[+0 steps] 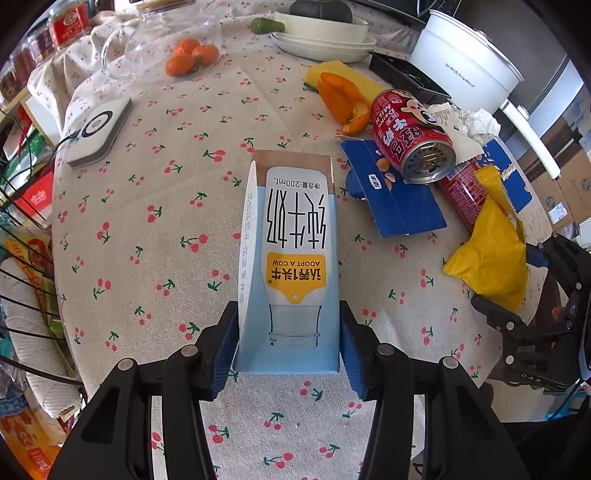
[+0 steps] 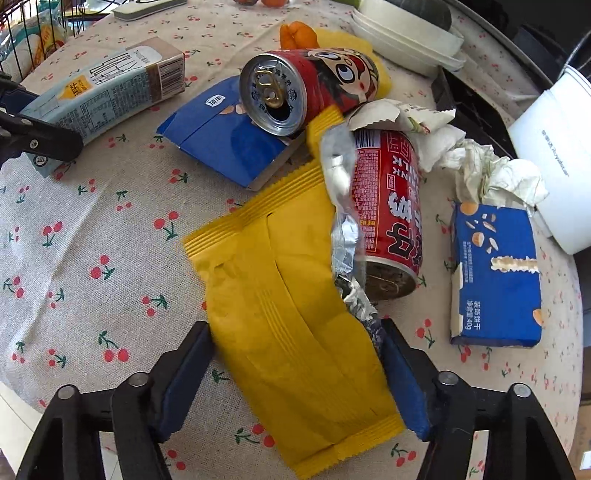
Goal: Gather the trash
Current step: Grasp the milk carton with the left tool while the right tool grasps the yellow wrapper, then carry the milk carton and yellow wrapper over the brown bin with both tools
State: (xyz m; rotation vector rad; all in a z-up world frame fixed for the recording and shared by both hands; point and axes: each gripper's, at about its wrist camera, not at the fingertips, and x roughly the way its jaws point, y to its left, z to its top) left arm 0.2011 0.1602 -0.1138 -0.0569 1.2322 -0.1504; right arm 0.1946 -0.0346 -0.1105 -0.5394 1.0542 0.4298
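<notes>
This is a home dining corner, set around a round table [image 1: 155, 229] under a cherry-print cloth. Beyond its far edge sit stacked white dishes [image 1: 325, 40], with a dark squash [image 1: 321, 9] in the top bowl, a glass jar [image 1: 166, 37] and loose tangerines [image 1: 190, 57]. At the table's far right edge stands a white electric cooking pot [image 1: 469, 62]. Off its left edge, a wire rack [image 1: 26, 229] holds packaged food and paper towels, and red-labelled jars [image 1: 68, 22] crowd a shelf behind. Drink cans [image 2: 384, 210], snack wrappers [image 2: 295, 332] and crumpled tissue [image 2: 491, 173] litter the cloth.

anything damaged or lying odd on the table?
Yes. Two red cans lie tipped on their sides, one resting on a torn-open blue box. A yellow wrapper is ripped open, foil showing.
</notes>
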